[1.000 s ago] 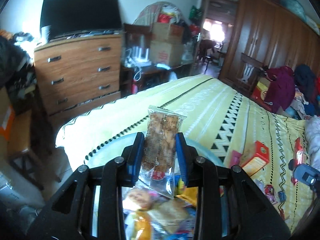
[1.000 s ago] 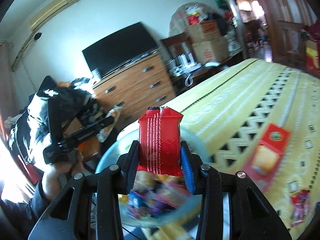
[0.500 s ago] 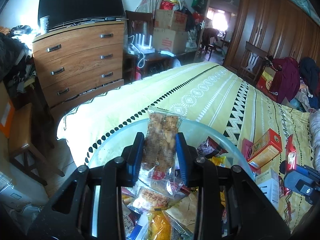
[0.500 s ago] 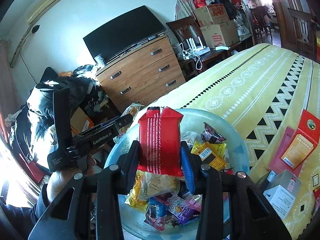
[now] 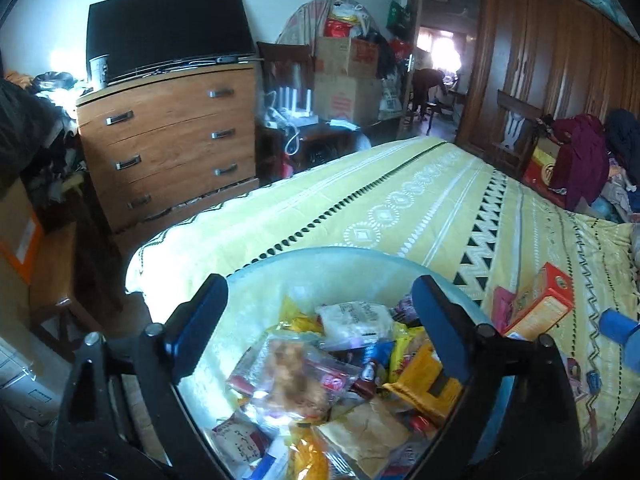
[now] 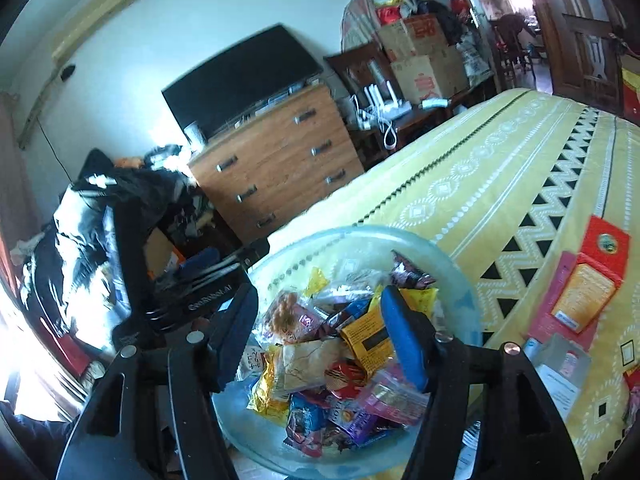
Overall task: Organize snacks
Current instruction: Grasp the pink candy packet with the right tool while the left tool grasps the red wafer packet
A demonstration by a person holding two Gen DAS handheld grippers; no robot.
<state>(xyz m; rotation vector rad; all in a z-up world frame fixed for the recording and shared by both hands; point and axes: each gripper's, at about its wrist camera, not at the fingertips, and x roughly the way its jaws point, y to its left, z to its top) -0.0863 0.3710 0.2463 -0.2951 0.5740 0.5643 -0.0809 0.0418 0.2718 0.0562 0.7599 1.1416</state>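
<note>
Now, clear bowl [image 6: 460, 276], heaped snack packets [image 6: 344, 364], perhaps crackers [image 5: 294, 376]

You have one clear bowl [image 6: 460, 276] heaped with too many snack packets [image 6: 340, 360] to count, two orange-and-red boxes [image 6: 592, 280] and one small white box [image 6: 560, 364] on one yellow bedspread [image 5: 400, 208], and two grippers, left gripper [image 5: 320, 328] and right gripper [image 6: 320, 340], both empty, jaws spread.

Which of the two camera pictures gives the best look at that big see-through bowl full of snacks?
The right wrist view: nearly the whole bowl shows, rim and piled snack packets. The left wrist view catches only its far rim; the left gripper frames the rest.
</note>
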